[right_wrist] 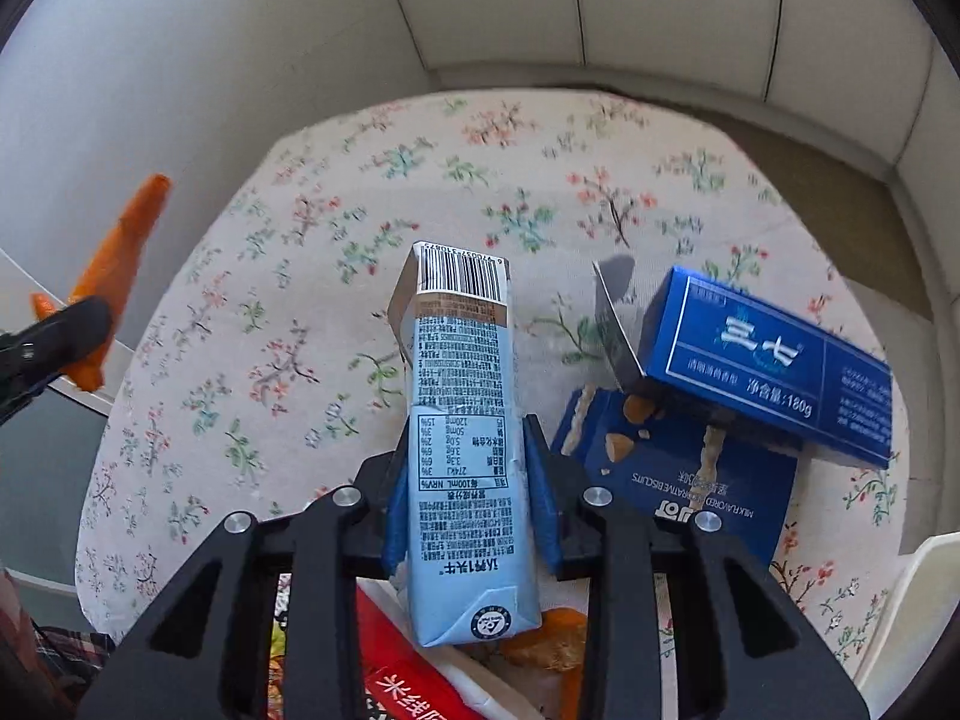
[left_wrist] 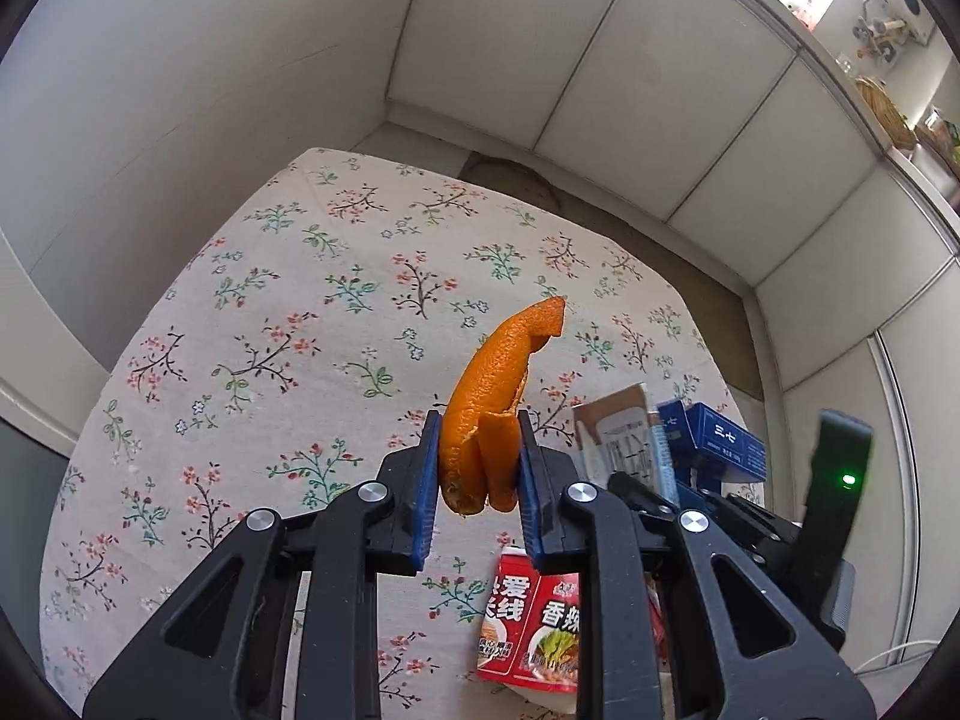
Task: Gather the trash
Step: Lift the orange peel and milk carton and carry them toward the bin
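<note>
I've got left gripper point(left_wrist: 479, 468) clamping orange peel point(left_wrist: 487, 414), right gripper point(right_wrist: 474, 495) clamping milk carton point(right_wrist: 459, 420), both above worktop point(left_wrist: 270, 312).

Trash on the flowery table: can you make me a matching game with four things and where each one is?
Things:
1. orange peel
2. milk carton
3. blue toothpaste box
4. blue biscuit box

Places:
A. lying flat on the tablecloth, under another box
B. pinched in the left gripper
C. resting on top of another box
D. pinched in the right gripper

Pairs: 1-B, 2-D, 3-C, 4-A
</note>
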Motion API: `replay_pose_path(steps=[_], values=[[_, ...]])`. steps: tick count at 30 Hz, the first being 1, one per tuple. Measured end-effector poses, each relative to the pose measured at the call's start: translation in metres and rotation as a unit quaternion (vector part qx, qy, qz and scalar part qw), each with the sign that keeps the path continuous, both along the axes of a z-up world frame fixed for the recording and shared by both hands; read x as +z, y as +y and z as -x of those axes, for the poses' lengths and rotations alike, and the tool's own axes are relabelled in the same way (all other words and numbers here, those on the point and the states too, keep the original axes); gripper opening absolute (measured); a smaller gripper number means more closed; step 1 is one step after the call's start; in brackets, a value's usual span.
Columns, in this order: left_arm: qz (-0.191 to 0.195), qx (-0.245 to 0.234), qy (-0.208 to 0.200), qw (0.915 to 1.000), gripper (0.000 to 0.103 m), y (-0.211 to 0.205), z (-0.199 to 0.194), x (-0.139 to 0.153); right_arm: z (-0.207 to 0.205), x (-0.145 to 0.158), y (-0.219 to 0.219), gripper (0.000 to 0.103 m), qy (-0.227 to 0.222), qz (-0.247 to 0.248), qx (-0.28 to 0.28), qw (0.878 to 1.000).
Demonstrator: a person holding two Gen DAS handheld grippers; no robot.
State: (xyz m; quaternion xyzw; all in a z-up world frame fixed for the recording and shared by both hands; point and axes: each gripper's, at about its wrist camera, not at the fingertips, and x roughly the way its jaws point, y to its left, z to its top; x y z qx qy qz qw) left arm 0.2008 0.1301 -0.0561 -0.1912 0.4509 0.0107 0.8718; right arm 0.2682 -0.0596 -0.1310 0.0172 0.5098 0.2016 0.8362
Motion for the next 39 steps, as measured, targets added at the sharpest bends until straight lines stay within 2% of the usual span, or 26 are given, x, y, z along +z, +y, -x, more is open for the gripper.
replay_pose_path(steps=[6, 15, 18, 27, 34, 39], values=[[-0.001, 0.013, -0.017, 0.9998, 0.022, 0.000, 0.007, 0.014, 0.012, 0.047, 0.002, 0.033, -0.055, -0.031, -0.004, 0.998], [-0.014, 0.024, -0.073, 0.9969, 0.022, -0.006, 0.026, 0.055, 0.043, 0.115, -0.004, 0.033, -0.156, -0.043, -0.026, 0.986], [-0.017, 0.023, -0.090, 0.9955, 0.022, -0.012, 0.033, 0.068, 0.057, 0.126, -0.015, 0.033, -0.188, -0.034, -0.047, 0.980], [-0.028, 0.009, -0.151, 0.9881, 0.022, -0.043, 0.051, 0.102, 0.094, 0.137, -0.064, 0.033, -0.230, -0.034, -0.126, 0.964], [-0.041, -0.028, -0.186, 0.9814, 0.022, -0.087, 0.061, 0.116, 0.118, 0.150, -0.108, 0.033, -0.266, -0.014, -0.180, 0.947], [-0.049, -0.064, -0.196, 0.9772, 0.022, -0.120, 0.066, 0.116, 0.137, 0.164, -0.145, 0.033, -0.290, 0.003, -0.214, 0.933]])
